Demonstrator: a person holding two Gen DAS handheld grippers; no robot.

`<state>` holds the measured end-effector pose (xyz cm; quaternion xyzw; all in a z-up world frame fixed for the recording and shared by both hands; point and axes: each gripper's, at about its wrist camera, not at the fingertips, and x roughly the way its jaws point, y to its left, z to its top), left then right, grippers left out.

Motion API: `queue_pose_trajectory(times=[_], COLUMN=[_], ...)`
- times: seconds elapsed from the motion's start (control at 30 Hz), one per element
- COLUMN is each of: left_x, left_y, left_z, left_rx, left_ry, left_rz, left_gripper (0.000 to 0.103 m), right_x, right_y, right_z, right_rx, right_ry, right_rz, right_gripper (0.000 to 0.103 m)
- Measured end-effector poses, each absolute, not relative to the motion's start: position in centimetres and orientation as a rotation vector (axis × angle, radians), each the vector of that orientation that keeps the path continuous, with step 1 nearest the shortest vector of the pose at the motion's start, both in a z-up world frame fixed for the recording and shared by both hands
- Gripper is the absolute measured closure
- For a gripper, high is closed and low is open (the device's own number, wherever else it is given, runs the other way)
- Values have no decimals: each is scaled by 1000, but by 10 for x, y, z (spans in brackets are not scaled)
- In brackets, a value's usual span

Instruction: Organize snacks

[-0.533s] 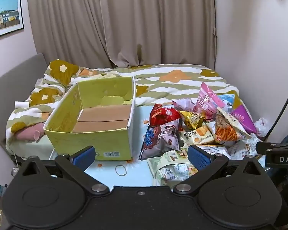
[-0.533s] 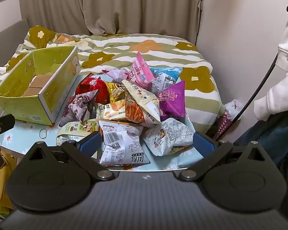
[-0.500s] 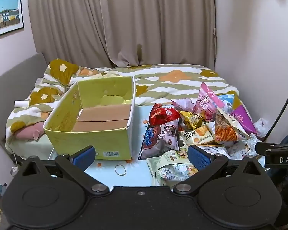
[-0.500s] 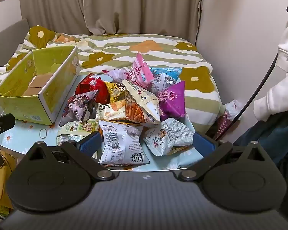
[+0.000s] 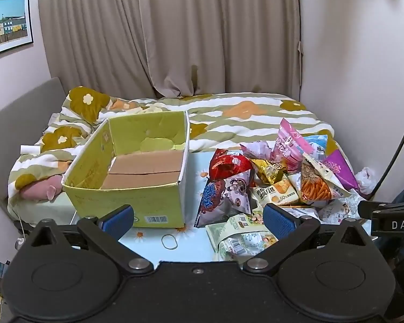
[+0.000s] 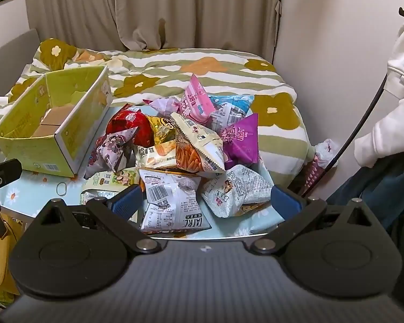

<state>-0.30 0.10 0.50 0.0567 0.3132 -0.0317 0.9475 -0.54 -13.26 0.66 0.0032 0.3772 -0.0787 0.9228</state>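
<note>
Left wrist: box [image 5: 137, 204] beside snacks [image 5: 277, 177].

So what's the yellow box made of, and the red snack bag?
The yellow box looks like cardboard: brown flaps show inside, the printed skin is matte, and its walls are dented. The red snack bag seems to be shiny plastic or foil film, since it is crinkled and catches the light.

**Both my grippers spread wide, holding nothing**

My left gripper [image 5: 198, 219] fills the lower part of its frame, tilted downward, its blue pads [image 5: 118, 220] far apart and gripping nothing. My right gripper [image 6: 206, 202] sits the same way along the bottom of its frame, fingers fully spread and bare. At the right edge of that frame my white sleeve [image 6: 396, 94] hangs bent.
</note>
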Motion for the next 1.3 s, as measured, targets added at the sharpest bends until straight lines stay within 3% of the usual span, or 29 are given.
queue_pose_trajectory(times=[1.3], left_x=[-1], left_y=[7], left_z=[-3], left_rx=[116], left_ry=[656], left_rz=[-65], left_gripper=[0], right_x=[-3], right_y=[-133], right_z=[4], right_rx=[26], right_ry=[781], right_rz=[-167], right_gripper=[0])
